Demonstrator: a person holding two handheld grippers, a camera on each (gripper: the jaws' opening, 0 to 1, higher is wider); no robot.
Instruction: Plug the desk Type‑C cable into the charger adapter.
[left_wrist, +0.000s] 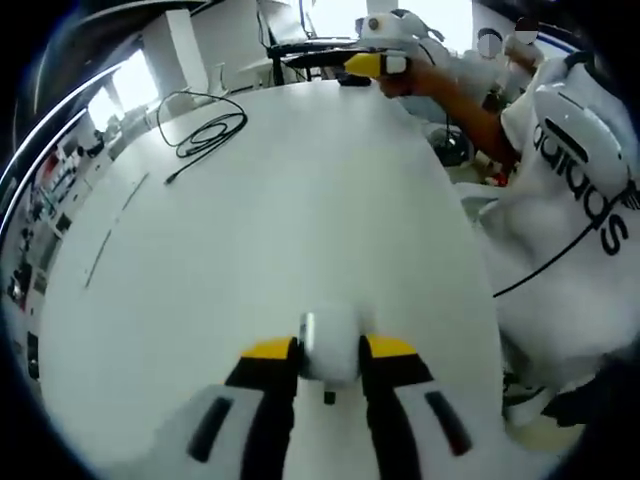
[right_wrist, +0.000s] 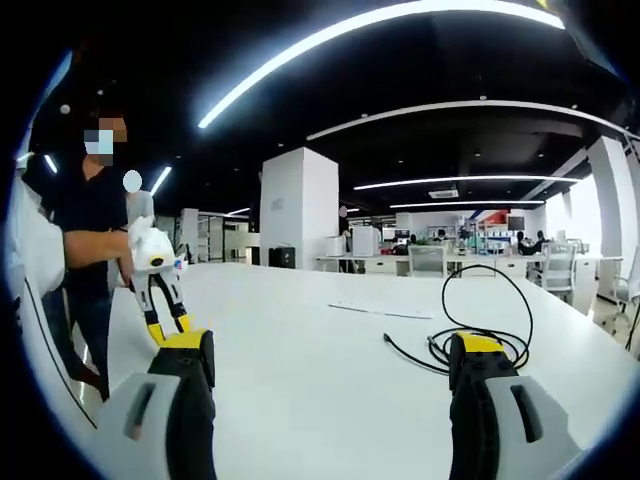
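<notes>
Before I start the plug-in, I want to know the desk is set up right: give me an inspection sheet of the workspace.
Surface: white table, mostly bare.
Job's things: white charger adapter clamped between the left gripper's jaws; black cable coiled loosely on the table, its free end lying flat.
Clutter: thin pale strips lie flat on the table; what they are cannot be told.
Grippers: left gripper shut on the adapter; right gripper open, nothing between its jaws, pointing toward the cable.
Cables: only the black one, not plugged in.
Surroundings: open office with desks and chairs, a white pillar, ceiling light strips; another person stands at the table edge.
</notes>
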